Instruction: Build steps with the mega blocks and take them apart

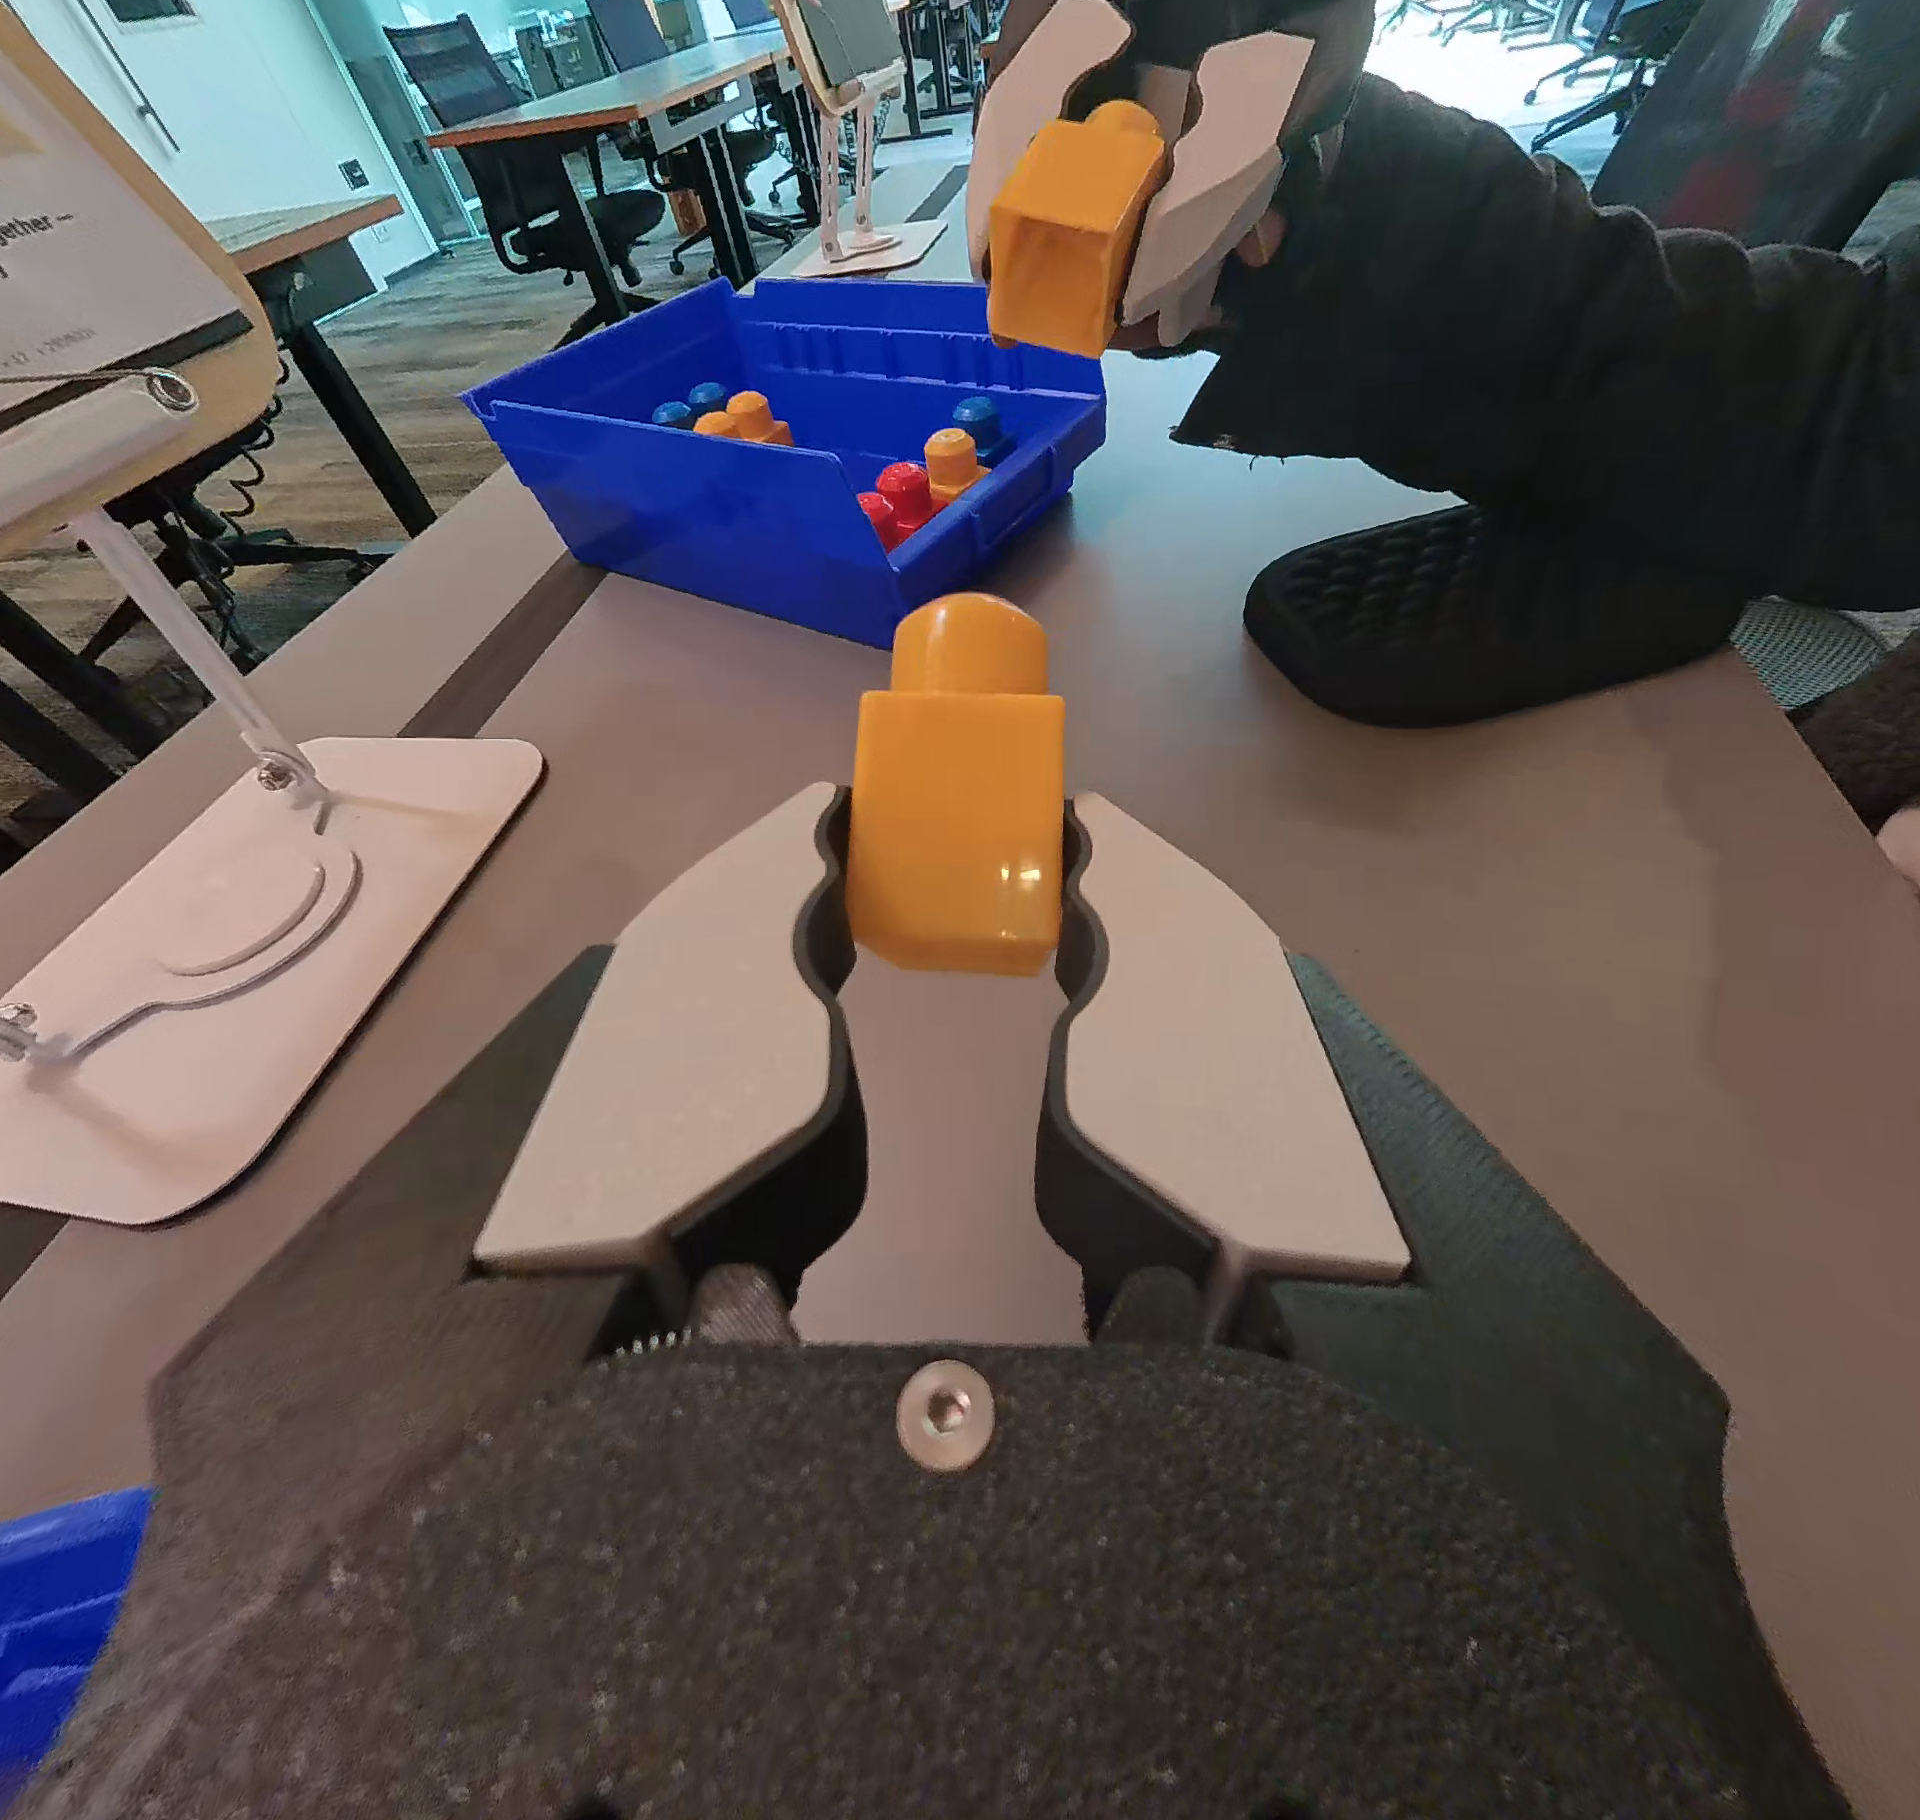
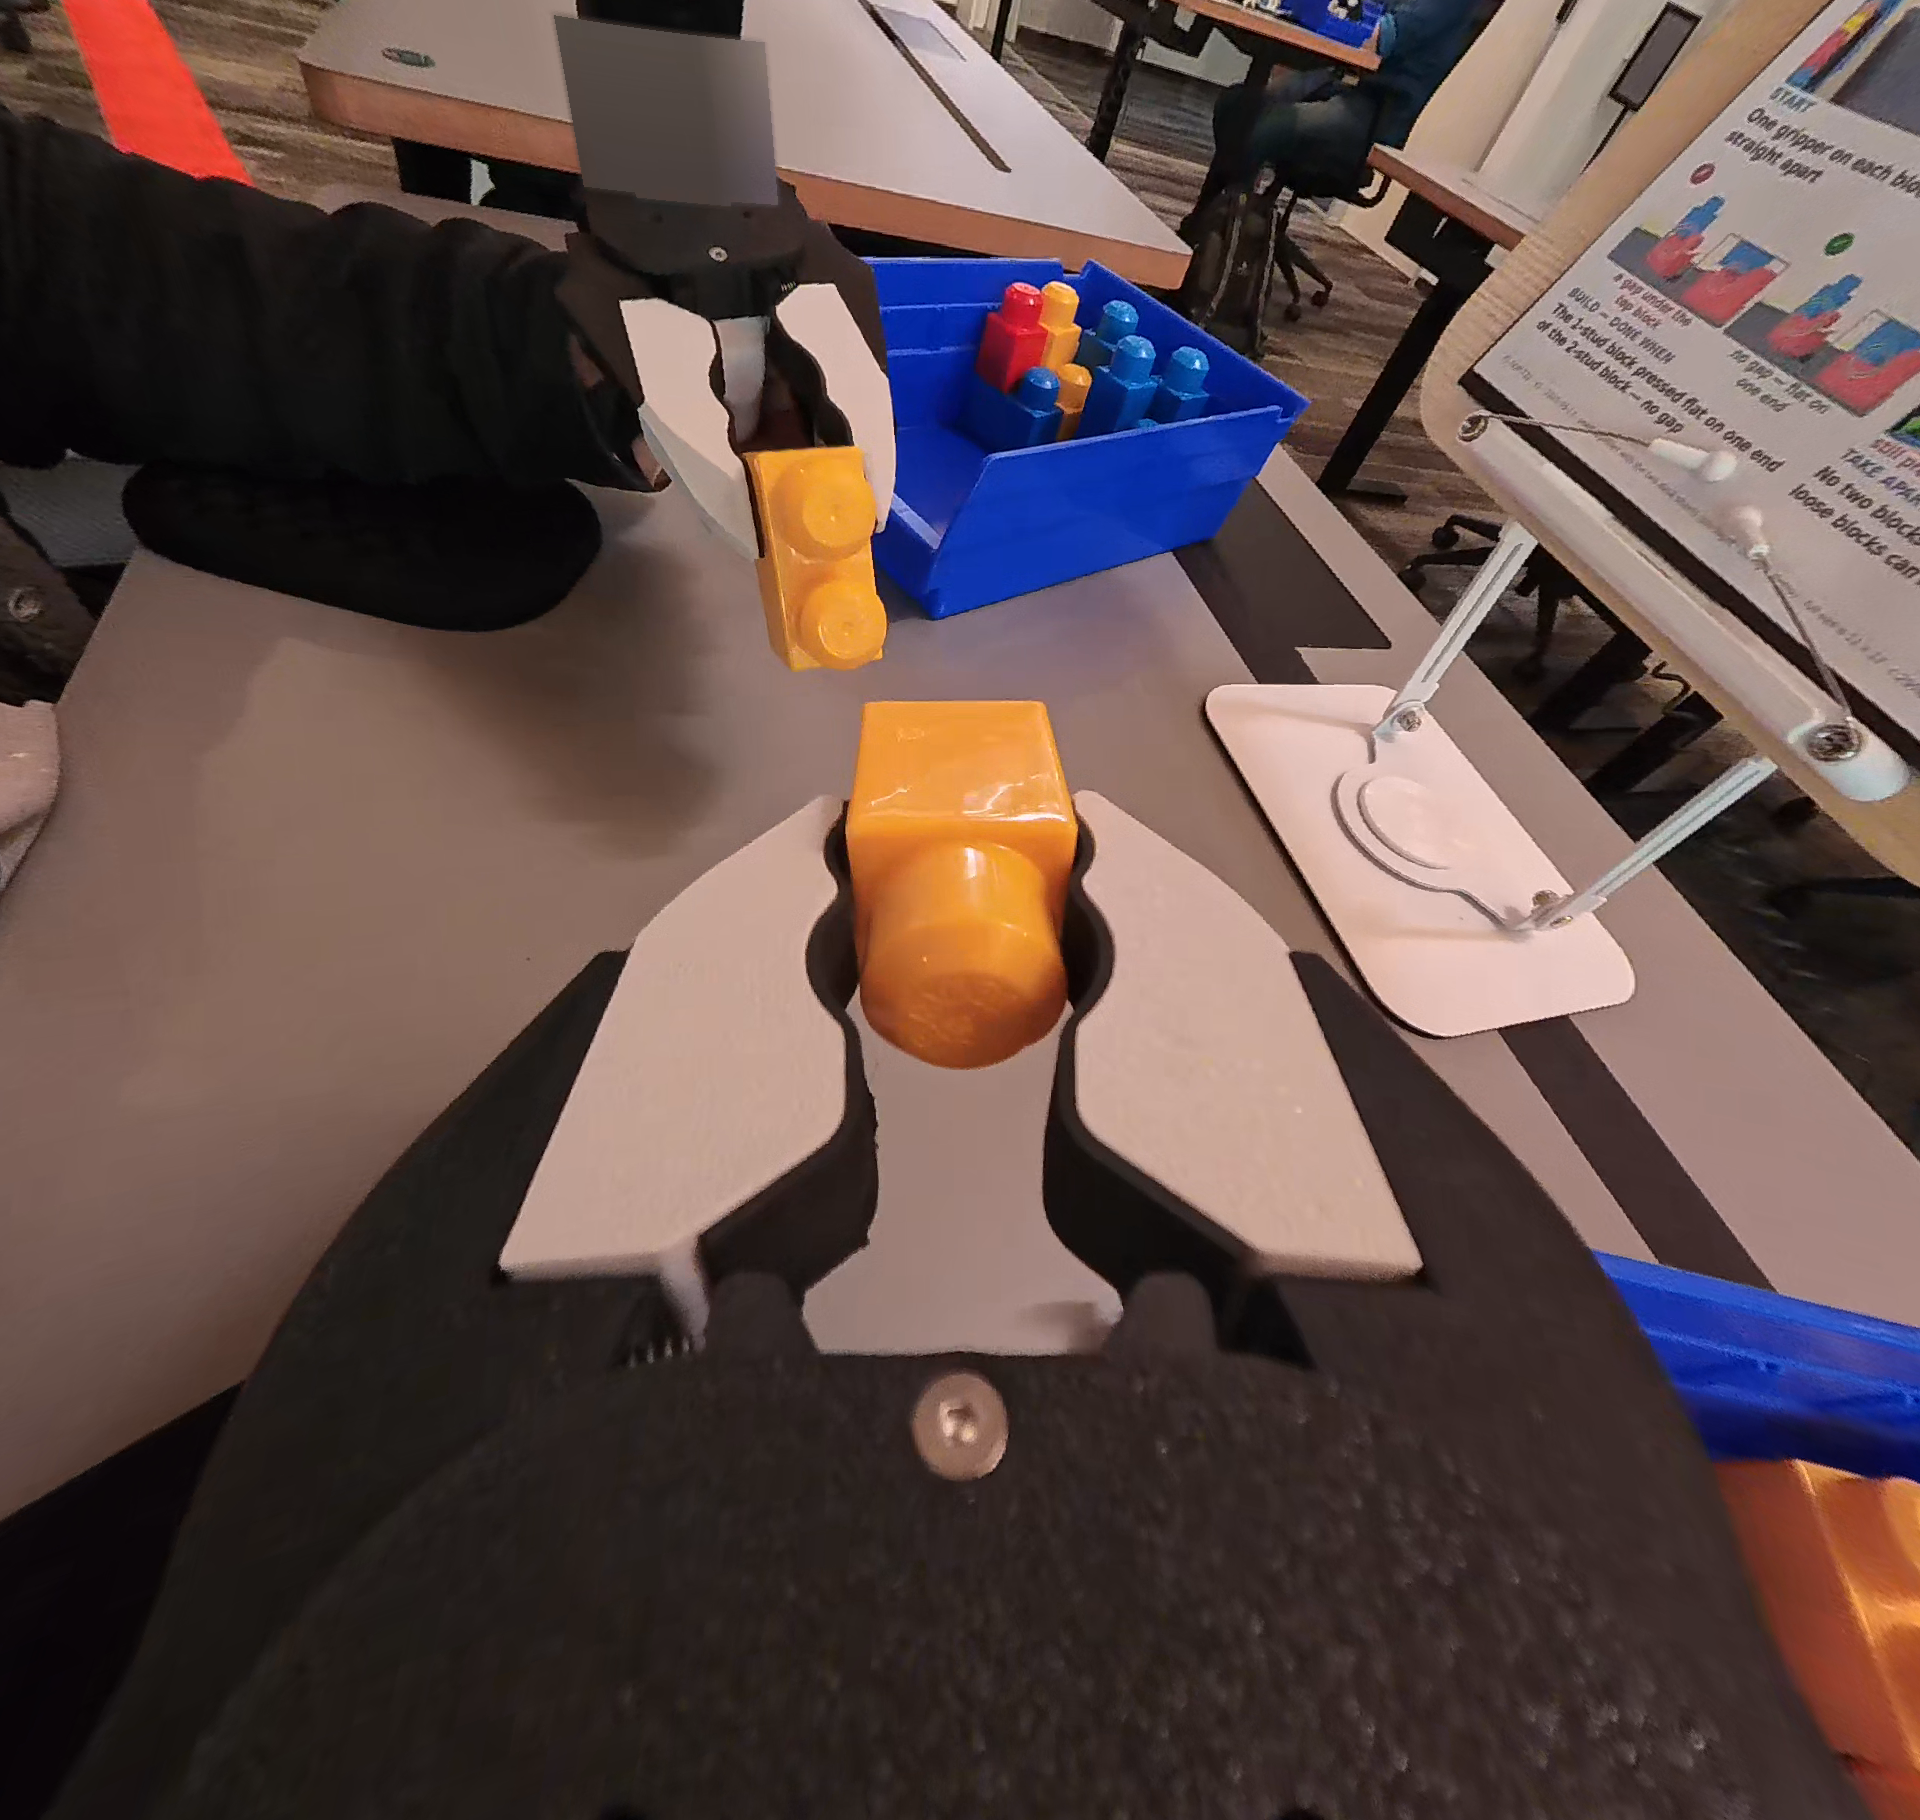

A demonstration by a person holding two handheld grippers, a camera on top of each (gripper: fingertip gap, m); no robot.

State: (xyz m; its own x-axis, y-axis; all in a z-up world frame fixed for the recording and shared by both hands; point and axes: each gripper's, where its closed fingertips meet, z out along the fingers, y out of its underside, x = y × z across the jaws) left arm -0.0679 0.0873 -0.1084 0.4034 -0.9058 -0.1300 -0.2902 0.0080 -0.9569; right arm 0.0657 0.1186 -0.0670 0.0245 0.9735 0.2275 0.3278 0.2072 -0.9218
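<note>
My left gripper (image 1: 956,820) is shut on an orange two-stud block (image 1: 956,835) and holds it above the grey table (image 1: 1351,939). In the right wrist view the left gripper (image 2: 805,487) and its block (image 2: 821,565) hang at centre left, with the studs facing my right gripper. My right gripper (image 2: 961,820) is shut on an orange one-stud block (image 2: 961,835), its stud pointing back at the camera. In the left wrist view the right gripper (image 1: 1075,290) shows that block's (image 1: 1070,222) hollow underside. The two blocks are apart, facing each other.
A blue bin (image 1: 727,523) (image 2: 1039,534) at the far side of the table holds several red, blue and orange blocks (image 2: 1081,357). An instruction board's white base (image 1: 239,939) (image 2: 1434,856) stands beside it. Another blue bin edge (image 2: 1766,1375) is near me. A dark sleeve (image 1: 1507,420) rests on the table. Spacing between my two grippers at the tips: around 15 cm.
</note>
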